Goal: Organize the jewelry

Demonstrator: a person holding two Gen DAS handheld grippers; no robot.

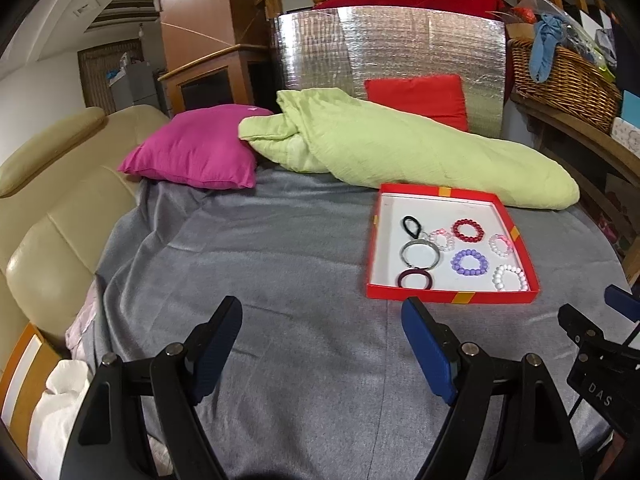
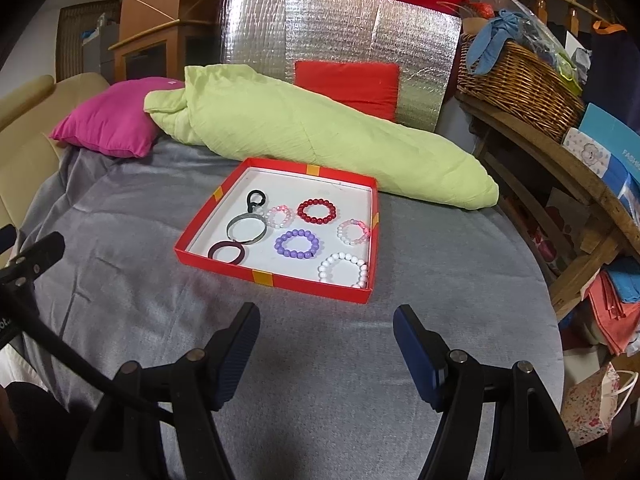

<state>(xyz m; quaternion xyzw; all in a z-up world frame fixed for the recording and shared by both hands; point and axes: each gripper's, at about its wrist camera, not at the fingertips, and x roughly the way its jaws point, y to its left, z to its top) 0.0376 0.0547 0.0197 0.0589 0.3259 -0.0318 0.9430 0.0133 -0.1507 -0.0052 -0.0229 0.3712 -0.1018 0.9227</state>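
- A cream leather sofa (image 1: 52, 208) lines the far left, beside a surface draped in a grey cloth (image 1: 248, 264).
- A magenta cushion (image 1: 196, 148) lies at the cloth's back edge, touching a rolled pale-green blanket (image 1: 400, 148) that runs rightward behind the tray.
- The left tool (image 1: 322, 320) hovers low over bare grey cloth, its two blue-padded fingers spread wide and nothing between them.
- Behind the blanket, a silver foil panel (image 1: 384, 48) stands upright with a red cushion (image 1: 418, 98) leaning on it.
- A shallow red box lid (image 2: 224, 258) with a white floor sits on the cloth just in front of the blanket, serving as the jewelry tray.
- Along the tray's left side run a black loop (image 2: 256, 199), a silver bangle (image 2: 246, 231) and a dark maroon ring (image 2: 228, 254); the bangle appears to touch both neighbours, though the angle makes that hard to confirm.
- To their right lie beaded bracelets: pale pink (image 2: 278, 216), red (image 2: 316, 211), purple (image 2: 297, 243), pink-and-white (image 2: 354, 231) and, in the near right corner, white (image 2: 344, 270).
- The right tool (image 2: 326, 320) hangs just short of the tray's near rim, fingers parted wide and gripping nothing.
- A wicker basket (image 2: 516, 80) heaped with cloth sits on a wooden shelf at far right.
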